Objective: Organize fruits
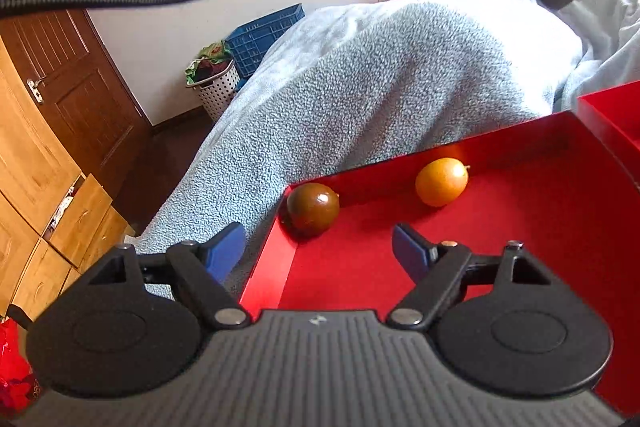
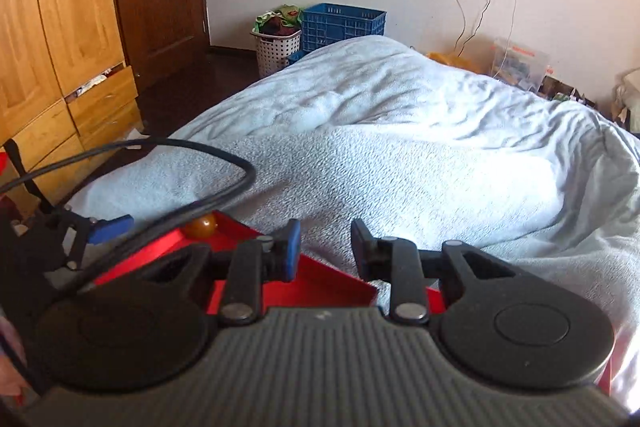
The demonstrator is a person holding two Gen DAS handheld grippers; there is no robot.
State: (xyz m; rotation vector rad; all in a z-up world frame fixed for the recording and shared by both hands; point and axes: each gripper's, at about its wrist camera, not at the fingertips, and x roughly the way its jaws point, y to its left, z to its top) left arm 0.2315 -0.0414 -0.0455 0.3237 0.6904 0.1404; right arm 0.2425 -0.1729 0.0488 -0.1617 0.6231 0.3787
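A red tray [image 1: 520, 235] lies on the bed. A dark brown-green round fruit [image 1: 313, 207] sits in its far left corner and an orange fruit [image 1: 441, 181] sits near its far wall. My left gripper [image 1: 318, 247] is open and empty, hovering over the tray's left edge, just short of the dark fruit. My right gripper [image 2: 325, 247] is open and empty above the tray's corner [image 2: 340, 283]. In the right wrist view the dark fruit [image 2: 201, 225] and the left gripper's blue fingertip [image 2: 110, 228] show at the left.
A second red tray [image 1: 612, 115] stands to the right of the first. A light blue blanket [image 2: 400, 147] covers the bed. A black cable [image 2: 160, 187] loops across the left. A wardrobe, a laundry basket [image 2: 278, 47] and a blue crate [image 2: 342, 25] stand beyond.
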